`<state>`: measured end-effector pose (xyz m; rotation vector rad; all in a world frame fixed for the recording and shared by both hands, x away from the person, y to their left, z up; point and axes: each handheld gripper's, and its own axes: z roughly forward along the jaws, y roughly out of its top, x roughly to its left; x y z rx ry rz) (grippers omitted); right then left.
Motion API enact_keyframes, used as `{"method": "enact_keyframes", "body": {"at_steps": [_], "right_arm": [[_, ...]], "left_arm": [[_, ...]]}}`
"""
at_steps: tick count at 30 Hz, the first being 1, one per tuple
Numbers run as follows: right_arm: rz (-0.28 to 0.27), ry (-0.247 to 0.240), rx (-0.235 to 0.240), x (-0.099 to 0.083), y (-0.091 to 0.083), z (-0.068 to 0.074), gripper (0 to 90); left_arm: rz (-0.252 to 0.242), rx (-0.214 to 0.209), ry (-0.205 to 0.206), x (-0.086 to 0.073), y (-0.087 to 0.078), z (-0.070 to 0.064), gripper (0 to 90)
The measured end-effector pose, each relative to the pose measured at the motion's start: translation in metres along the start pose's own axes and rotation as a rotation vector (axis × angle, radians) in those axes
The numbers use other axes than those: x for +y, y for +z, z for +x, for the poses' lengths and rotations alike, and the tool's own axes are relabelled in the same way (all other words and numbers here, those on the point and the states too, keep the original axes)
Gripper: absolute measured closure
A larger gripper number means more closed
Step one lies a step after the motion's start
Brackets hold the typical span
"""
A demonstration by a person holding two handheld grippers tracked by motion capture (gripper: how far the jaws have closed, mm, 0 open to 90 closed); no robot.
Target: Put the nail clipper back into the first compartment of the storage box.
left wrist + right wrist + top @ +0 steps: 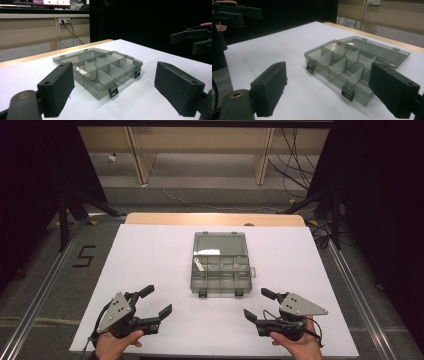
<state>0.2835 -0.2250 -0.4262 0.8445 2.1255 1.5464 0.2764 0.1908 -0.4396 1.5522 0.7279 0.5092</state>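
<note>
1. Left gripper (154,301) and right gripper (256,305) hover near the table's front edge, jaws wide, empty.
2. The open compartment box (220,270) sits mid-table, well apart from both.
3. Risk: pushing its lid (220,243) one-sided could slide the light box.

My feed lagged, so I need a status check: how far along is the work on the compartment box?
Done: the compartment box lies open, its lid folded back flat, and a small metal piece sits in its far-left compartment. In hand: nothing; the left tool and the right tool are both open, short of the box. Left: probably the other compartments, which look empty, and the latches, which hang undone.
</note>
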Motion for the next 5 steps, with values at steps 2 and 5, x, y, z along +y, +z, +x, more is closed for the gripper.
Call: {"method": "enact_keyframes", "body": {"at_steps": [2,5], "right_arm": [[-0.007,0.002,-0.005,-0.0001,0.0,0.0,15.9],[-0.012,-0.004,-0.018,-0.0005,0.0,-0.001,15.9]], "left_arm": [[-0.001,0.001,-0.003,0.0,0.0002,0.0,15.6],[-0.008,-0.004,-0.002,-0.0004,0.0011,0.0002,15.6]]}}
